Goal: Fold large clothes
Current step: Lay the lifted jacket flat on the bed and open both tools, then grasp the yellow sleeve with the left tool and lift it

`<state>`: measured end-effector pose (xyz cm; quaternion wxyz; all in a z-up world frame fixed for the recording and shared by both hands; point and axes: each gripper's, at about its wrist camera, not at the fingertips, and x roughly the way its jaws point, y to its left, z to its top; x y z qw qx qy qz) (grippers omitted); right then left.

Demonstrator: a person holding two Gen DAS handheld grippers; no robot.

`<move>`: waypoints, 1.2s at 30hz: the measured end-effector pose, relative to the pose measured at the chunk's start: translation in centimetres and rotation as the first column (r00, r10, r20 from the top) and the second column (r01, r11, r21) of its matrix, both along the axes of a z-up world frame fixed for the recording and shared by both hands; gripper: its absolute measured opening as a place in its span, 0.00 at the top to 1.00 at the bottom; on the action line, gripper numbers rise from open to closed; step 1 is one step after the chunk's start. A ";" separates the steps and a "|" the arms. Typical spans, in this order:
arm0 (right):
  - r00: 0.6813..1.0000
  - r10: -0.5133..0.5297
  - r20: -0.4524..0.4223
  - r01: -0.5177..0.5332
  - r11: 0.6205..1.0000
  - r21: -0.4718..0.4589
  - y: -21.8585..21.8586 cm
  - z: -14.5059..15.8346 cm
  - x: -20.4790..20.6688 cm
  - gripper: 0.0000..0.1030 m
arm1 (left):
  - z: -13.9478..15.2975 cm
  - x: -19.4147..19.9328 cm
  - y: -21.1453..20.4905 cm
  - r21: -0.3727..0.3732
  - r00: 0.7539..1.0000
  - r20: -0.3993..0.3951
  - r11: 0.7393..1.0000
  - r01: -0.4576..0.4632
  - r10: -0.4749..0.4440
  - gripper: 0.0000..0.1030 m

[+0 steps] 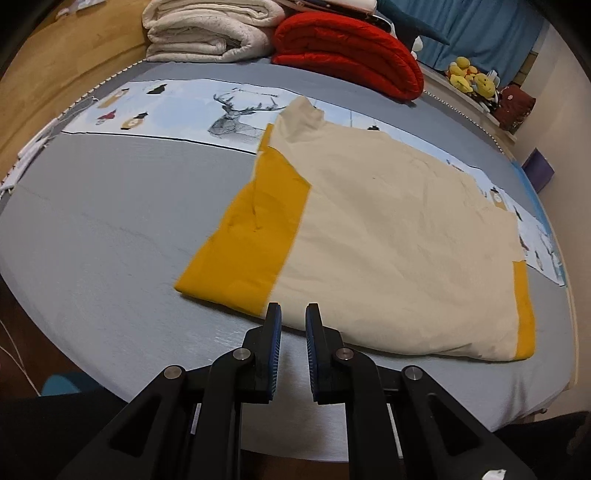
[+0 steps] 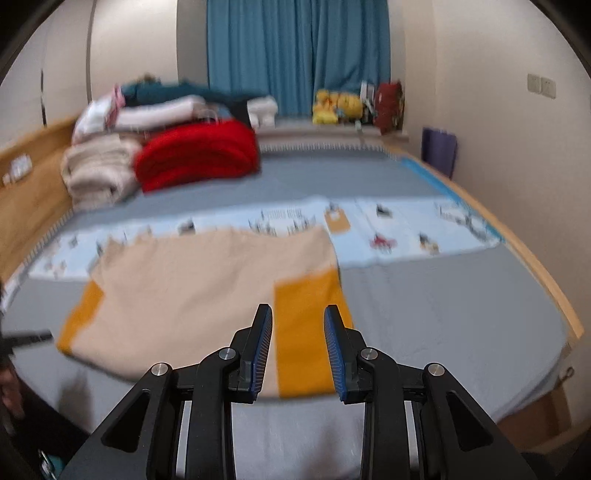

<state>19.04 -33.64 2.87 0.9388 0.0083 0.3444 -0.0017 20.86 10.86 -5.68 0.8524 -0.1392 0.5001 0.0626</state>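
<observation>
Looking at the left wrist view: left gripper [image 1: 293, 317] hangs over the near hem of the cream-and-mustard garment [image 1: 369, 236], frame centre, fingers narrowly parted, nothing pinched. Risk: a grab here may catch one layer only, so the fold skews. Red quilt [image 1: 347, 55] and white blanket [image 1: 207, 33] sit upper frame, well apart. Right wrist view, blurred: right gripper [image 2: 298, 317] fingers spread, empty, above the mustard band. Grey bed [image 2: 443, 314] ahead, nothing in the way.

Blue curtains [image 2: 295, 55] hang on the cream wall [image 2: 480, 74] behind a wood-framed bed [image 2: 535, 277]
</observation>
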 end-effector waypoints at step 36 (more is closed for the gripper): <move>0.920 0.092 -0.381 -0.118 0.992 -0.044 9.8 -18.0 11.9 0.71 | -10.5 2.1 7.8 -0.459 0.963 -0.079 0.848 -0.265 0.258 0.37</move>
